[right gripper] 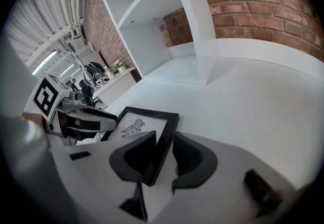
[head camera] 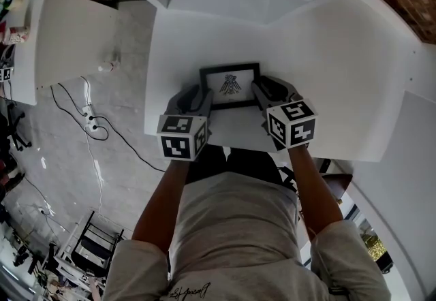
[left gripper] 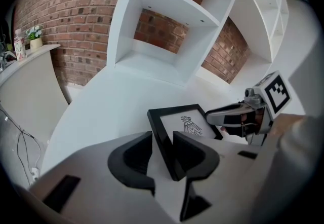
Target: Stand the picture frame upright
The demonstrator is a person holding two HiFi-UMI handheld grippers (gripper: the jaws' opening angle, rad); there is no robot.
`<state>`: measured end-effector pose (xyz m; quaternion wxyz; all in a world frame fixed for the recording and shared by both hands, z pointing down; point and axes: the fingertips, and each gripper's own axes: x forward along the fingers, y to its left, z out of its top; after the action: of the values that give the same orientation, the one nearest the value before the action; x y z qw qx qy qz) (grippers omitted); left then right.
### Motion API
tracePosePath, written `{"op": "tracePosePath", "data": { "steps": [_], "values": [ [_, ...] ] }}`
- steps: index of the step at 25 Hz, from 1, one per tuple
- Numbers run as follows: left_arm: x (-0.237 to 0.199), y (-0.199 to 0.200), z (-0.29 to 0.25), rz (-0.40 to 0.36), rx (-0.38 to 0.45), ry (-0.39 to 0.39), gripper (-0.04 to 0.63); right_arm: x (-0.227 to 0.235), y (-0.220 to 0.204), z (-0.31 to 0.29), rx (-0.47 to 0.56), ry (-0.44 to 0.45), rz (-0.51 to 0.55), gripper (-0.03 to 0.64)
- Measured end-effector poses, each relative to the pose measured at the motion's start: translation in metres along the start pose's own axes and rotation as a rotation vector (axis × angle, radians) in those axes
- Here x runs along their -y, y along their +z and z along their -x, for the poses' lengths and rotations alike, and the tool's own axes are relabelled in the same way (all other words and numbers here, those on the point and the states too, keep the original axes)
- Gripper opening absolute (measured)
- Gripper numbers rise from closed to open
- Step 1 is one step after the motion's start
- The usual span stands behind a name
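Item: picture frame (head camera: 229, 86), lying face-up on the white table (head camera: 340, 75).
Left claw (left gripper: 162, 147) is straddling its left rail, released.
Right claw (right gripper: 163, 142) is straddling the right rail, seemingly unclenched too.
Handling: clench both evenly, tipping the far edge up together.

Light is bright and even, diffuse from overhead — the white tabletop (head camera: 340, 68) is close to washed out, and shadows on it are faint and soft. In the right gripper view a ceiling strip light (right gripper: 44, 59) glows at nine o'clock. Both gripper views bulge like a fisheye, with black corners. The picture frame (left gripper: 187, 126) is crisp, the nearest foreground soft — the head view dims over the floor (head camera: 102, 177) at eight o'clock.
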<state>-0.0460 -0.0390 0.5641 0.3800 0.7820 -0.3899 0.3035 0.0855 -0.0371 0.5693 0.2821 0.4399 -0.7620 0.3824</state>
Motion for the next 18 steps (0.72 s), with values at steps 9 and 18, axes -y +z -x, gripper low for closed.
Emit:
{"op": "tracePosePath", "data": {
  "steps": [9,18],
  "values": [
    [0.0003,0.0002,-0.0019,0.006,-0.011,0.028,0.130,0.0002,-0.0023,-0.0027,-0.014,0.002,-0.019,0.091],
    [0.0017,0.0012,0.0003,0.000,0.013,0.050,0.100,-0.0015,-0.0027,-0.0007,-0.011,-0.010,-0.018,0.089]
  ]
}}
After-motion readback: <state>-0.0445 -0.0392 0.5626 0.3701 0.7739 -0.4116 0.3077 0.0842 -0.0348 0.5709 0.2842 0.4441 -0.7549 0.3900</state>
